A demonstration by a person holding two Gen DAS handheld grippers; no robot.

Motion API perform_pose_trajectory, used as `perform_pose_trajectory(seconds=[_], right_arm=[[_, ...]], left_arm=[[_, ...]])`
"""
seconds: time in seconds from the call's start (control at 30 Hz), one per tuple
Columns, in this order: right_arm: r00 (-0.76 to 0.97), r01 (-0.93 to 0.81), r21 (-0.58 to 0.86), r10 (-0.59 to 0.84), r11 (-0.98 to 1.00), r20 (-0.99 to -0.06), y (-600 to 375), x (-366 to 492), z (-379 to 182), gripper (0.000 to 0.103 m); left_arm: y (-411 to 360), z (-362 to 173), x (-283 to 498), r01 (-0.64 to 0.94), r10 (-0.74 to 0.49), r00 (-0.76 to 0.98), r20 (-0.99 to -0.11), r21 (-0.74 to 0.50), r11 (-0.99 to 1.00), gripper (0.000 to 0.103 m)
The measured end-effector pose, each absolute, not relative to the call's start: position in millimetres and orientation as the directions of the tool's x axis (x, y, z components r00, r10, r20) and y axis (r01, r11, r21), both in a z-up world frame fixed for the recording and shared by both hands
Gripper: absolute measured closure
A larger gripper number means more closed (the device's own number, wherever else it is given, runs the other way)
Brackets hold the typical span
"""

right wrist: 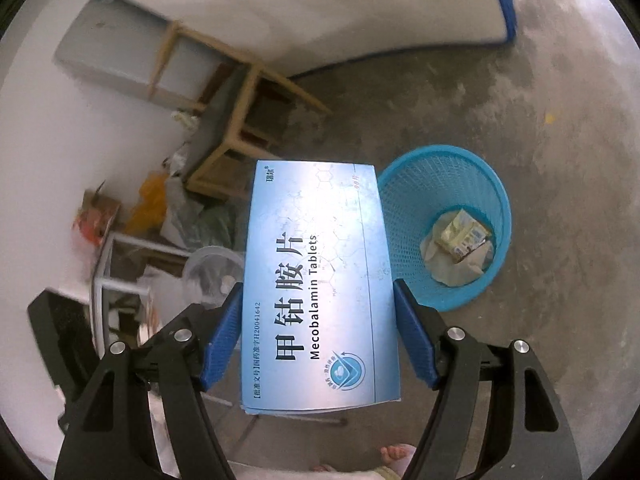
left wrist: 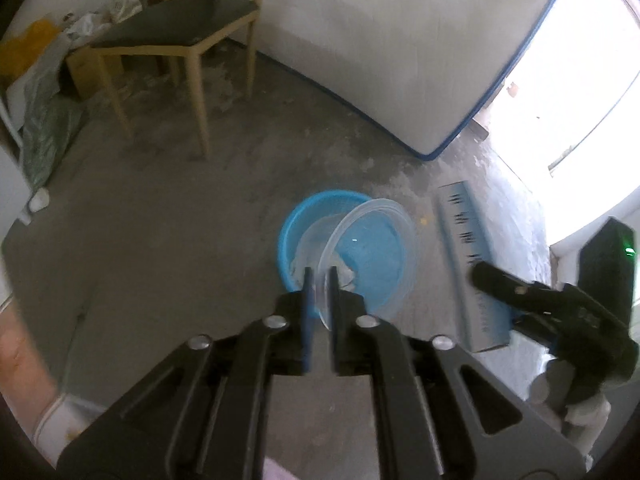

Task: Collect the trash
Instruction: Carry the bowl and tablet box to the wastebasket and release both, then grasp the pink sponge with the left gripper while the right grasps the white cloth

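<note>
Bringing two pieces of trash over the blue basket (right wrist: pixel 476 184) seems the step in hand: the left tool (left wrist: pixel 319 280), opened only narrowly, has the rim of a clear plastic container (left wrist: pixel 370 256) between its pads, perhaps already loose. The right tool (right wrist: pixel 318 336), spread wide, grips a tablet box (right wrist: pixel 316 280) beside the basket; next, each needs release above the opening, where crumpled paper and a small carton (right wrist: pixel 464 236) already lie.

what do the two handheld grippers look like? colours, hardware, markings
Both match. Left gripper: black linkage arms with triangular cut-outs, round silver pivot pins, narrow fingers with blue faces. Right gripper: same black frame and silver pins, with ribbed blue pads. From the left wrist view, a black block behind the right gripper shows a small green light. No cables visible, no readable markings.
</note>
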State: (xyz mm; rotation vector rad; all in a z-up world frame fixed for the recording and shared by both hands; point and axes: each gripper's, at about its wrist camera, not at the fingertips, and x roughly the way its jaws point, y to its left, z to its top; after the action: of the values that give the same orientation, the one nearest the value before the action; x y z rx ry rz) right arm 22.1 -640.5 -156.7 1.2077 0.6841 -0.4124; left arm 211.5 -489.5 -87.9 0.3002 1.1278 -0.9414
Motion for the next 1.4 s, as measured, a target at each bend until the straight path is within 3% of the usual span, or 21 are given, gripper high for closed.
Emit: perform_pose_trajectory(seconds=[0.07,0.3,0.57,0.77,1.1,1.4], right_arm=[[0.694,0.688,0.678,0.037,0.259,-0.719,-660.8,22.4,-189.7,0.027],[0.653,0.735,0.63,-0.013,0.25,-0.757,-648.9,-7.5,-220.6,0.027],[0.653,0.714,0.583,-0.068,0.388,-0.754,-605.6,-42.6,-173.2,0.027],[0.692,0.651,0.571,-0.082,0.501,-0.717,-565.8,-50.5,-118.7,0.027],[0.763,0.456,0.597,0.056,0.66,-0.644,-485.0,-0.8,-42.9,0.027],[0.74,0.222,0.653,0.311,0.724,-0.596,-390.3,93.7,-29.2,0.027]], left_arm=[[-495.8,-104.9,223.4,0.716,-0.468,0.124,-0.875,-0.247,0.653,0.061],[-462.3,-90.7,221.6,0.712,-0.477,0.203,-0.855,-0.206,0.672,0.061],[-387.5,-18.3,191.5,0.743,-0.552,0.3,-0.778,-0.172,0.647,0.055],[-317.0,28.1,169.1,0.719,-0.602,0.378,-0.703,-0.187,0.669,0.043],[-172.9,60.2,179.1,0.588,-0.566,0.511,-0.647,-0.217,0.779,0.032],[-21.7,40.2,228.9,0.257,-0.465,0.57,-0.677,-0.391,0.884,0.029]])
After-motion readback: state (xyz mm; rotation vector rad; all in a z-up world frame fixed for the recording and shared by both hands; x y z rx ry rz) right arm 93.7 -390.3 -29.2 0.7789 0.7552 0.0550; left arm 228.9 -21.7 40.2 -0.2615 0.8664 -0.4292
